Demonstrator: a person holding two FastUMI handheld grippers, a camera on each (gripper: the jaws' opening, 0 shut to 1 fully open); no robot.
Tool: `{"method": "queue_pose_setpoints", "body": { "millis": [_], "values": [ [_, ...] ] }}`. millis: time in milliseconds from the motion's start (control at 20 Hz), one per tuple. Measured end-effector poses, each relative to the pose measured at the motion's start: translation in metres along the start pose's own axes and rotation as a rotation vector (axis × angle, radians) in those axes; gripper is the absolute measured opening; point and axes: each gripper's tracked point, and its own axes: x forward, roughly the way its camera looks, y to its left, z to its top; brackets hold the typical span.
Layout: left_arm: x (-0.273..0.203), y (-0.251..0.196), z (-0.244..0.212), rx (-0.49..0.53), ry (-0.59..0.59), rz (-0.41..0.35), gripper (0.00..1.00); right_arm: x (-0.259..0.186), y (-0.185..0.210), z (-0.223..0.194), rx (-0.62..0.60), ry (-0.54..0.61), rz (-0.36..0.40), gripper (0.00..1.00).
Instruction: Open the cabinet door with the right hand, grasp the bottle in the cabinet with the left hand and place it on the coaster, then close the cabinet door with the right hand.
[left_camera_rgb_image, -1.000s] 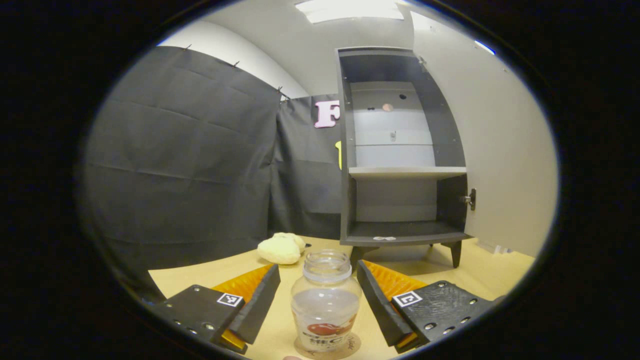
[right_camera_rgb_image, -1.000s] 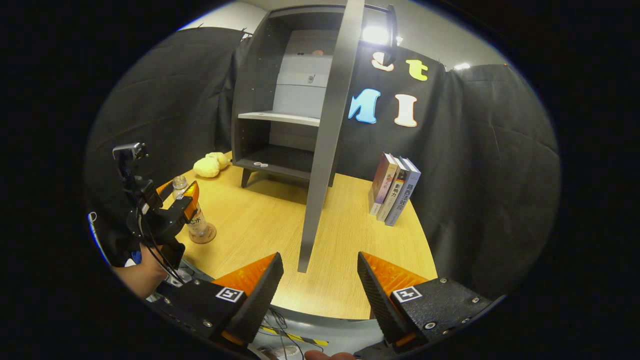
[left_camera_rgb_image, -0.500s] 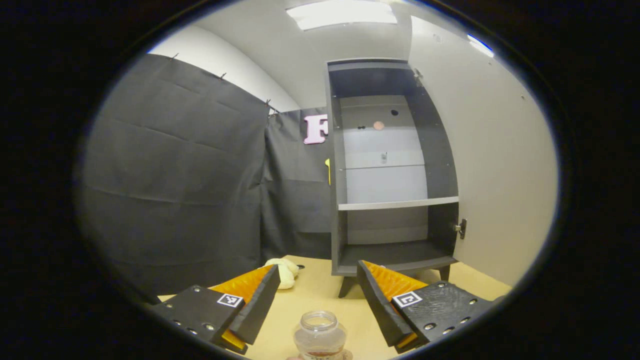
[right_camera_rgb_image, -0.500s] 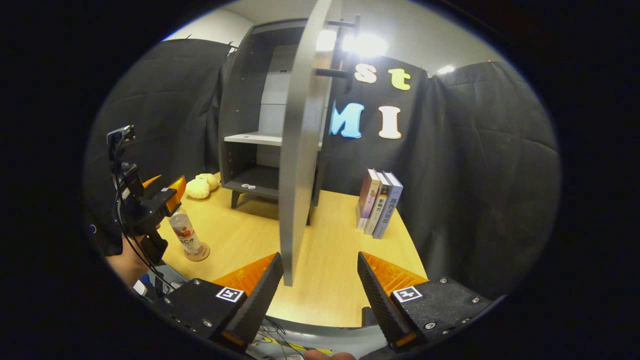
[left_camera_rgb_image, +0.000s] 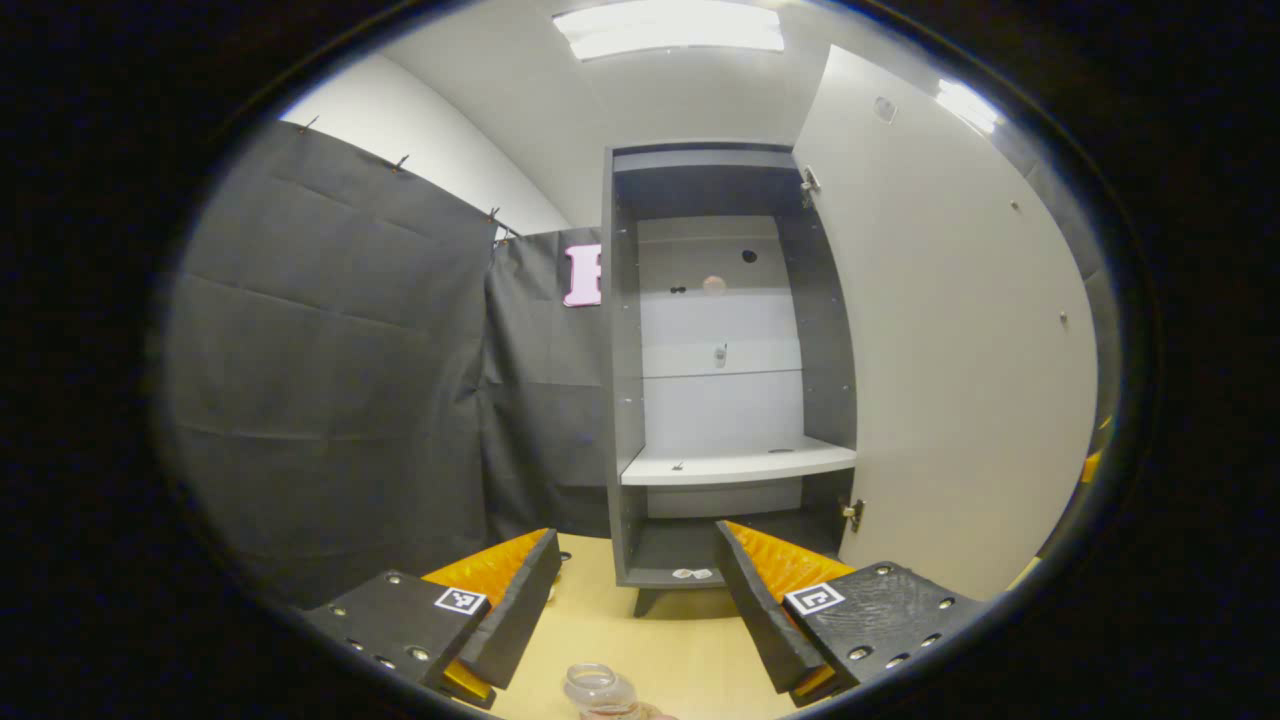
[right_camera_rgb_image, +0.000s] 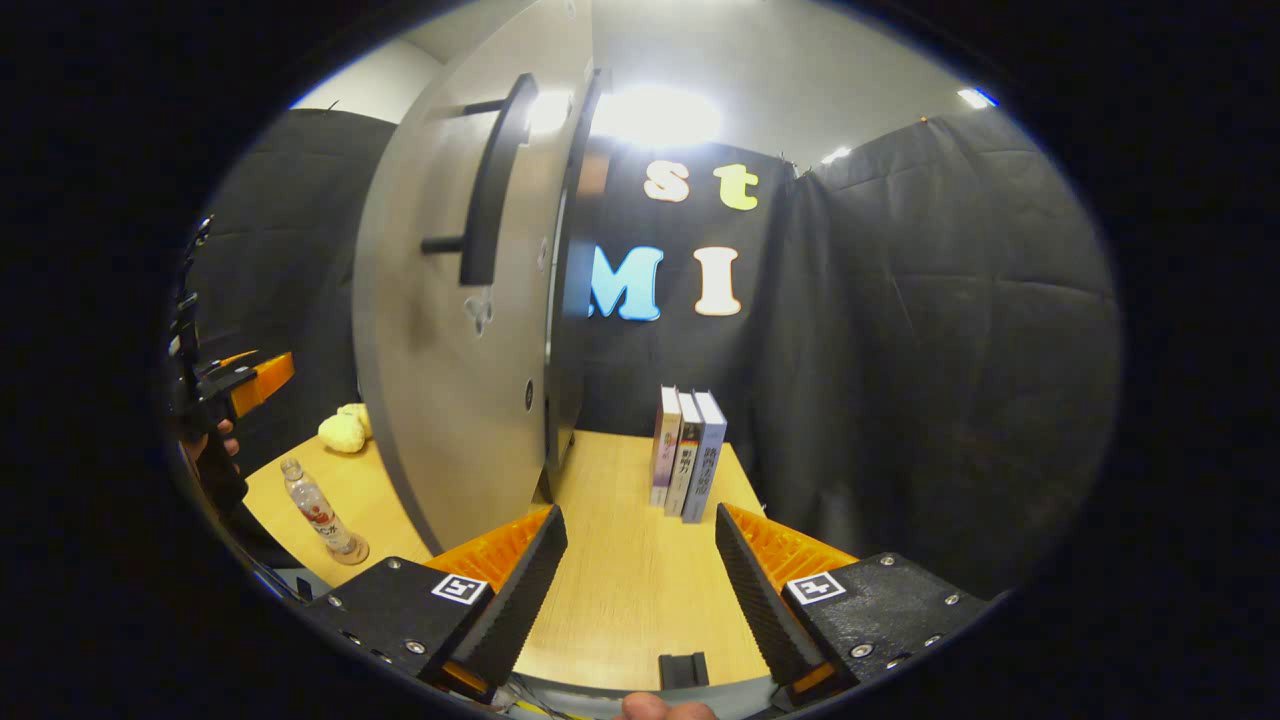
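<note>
At the near edge of the left gripper view, the left gripper (left_camera_rgb_image: 637, 610) is hanging with its jaws spread wide and nothing between them, while the clear bottle (left_camera_rgb_image: 598, 691) is standing just below, its open neck peeking up at the bottom of the picture. Beyond it the wooden table (left_camera_rgb_image: 680, 650) is running back to the cabinet (left_camera_rgb_image: 720, 370), which is standing on short legs with its white shelf (left_camera_rgb_image: 740, 465) showing and a small pale item lying on its dark bottom board. Hinged at the cabinet's right side, the cabinet door (left_camera_rgb_image: 960, 340) is standing ajar, its pale inner face turned toward this camera.

Nearest in the right gripper view, the right gripper (right_camera_rgb_image: 640, 590) is also holding its jaws wide apart around bare air, above the table's near edge. Farther off on the left, the bottle (right_camera_rgb_image: 318, 512) is standing upright on the round coaster (right_camera_rgb_image: 352, 551), and above it the left gripper (right_camera_rgb_image: 245, 378) is hovering, well apart from the bottle. Past that, a yellow plush toy (right_camera_rgb_image: 343, 430) is lying on the table. Filling the middle ground, the door is showing its grey outer face and long dark handle (right_camera_rgb_image: 492, 180), untouched by either claw. Farthest right, three books (right_camera_rgb_image: 688, 455) are standing upright together near the black cloth wall.
</note>
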Motion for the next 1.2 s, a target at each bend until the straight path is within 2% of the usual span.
{"method": "queue_pose_setpoints", "body": {
  "millis": [50, 100, 250, 400, 450, 500, 600, 650, 800, 850, 900, 950, 1100, 1200],
  "values": [
    [-0.009, -0.007, 0.011, 0.010, 0.003, -0.018, 0.95, 0.006, -0.006, 0.016, 0.018, -0.035, -0.009, 0.93],
    [-0.017, -0.016, 0.018, 0.022, 0.013, -0.039, 0.90, 0.012, -0.010, 0.035, 0.039, -0.067, -0.012, 0.93],
    [-0.041, -0.033, 0.038, 0.050, 0.036, -0.084, 0.90, 0.024, -0.015, 0.081, 0.113, -0.147, -0.026, 0.93],
    [-0.052, -0.035, 0.047, 0.055, 0.056, -0.099, 0.92, 0.026, 0.002, 0.105, 0.179, -0.168, -0.007, 0.95],
    [-0.054, -0.032, 0.051, 0.059, 0.054, -0.100, 0.94, 0.026, 0.010, 0.108, 0.173, -0.166, 0.000, 0.95],
    [-0.053, -0.029, 0.057, 0.061, 0.046, -0.102, 0.90, 0.026, 0.015, 0.110, 0.156, -0.169, 0.005, 0.95],
    [-0.054, -0.019, 0.068, 0.081, 0.030, -0.108, 0.90, 0.021, 0.015, 0.115, 0.127, -0.186, -0.023, 0.93],
    [-0.054, -0.012, 0.072, 0.090, 0.023, -0.106, 0.90, 0.023, 0.020, 0.115, 0.137, -0.188, -0.019, 0.89],
    [-0.043, 0.007, 0.072, 0.085, 0.022, -0.109, 0.92, 0.027, 0.038, 0.105, 0.217, -0.131, 0.025, 0.90],
    [-0.038, 0.013, 0.071, 0.078, 0.025, -0.110, 0.90, 0.024, 0.043, 0.108, 0.220, -0.128, 0.027, 0.90],
    [-0.031, 0.018, 0.071, 0.072, 0.029, -0.114, 0.90, 0.022, 0.051, 0.111, 0.209, -0.134, 0.025, 0.86],
    [-0.025, 0.024, 0.071, 0.071, 0.025, -0.117, 0.90, 0.018, 0.060, 0.114, 0.190, -0.145, 0.021, 0.90],
    [-0.005, 0.041, 0.072, 0.071, 0.014, -0.124, 0.93, 0.012, 0.095, 0.117, 0.165, -0.159, 0.015, 0.91],
    [0.009, 0.057, 0.069, 0.069, 0.010, -0.126, 0.90, 0.017, 0.126, 0.116, 0.175, -0.136, 0.043, 0.91]
  ]
}}
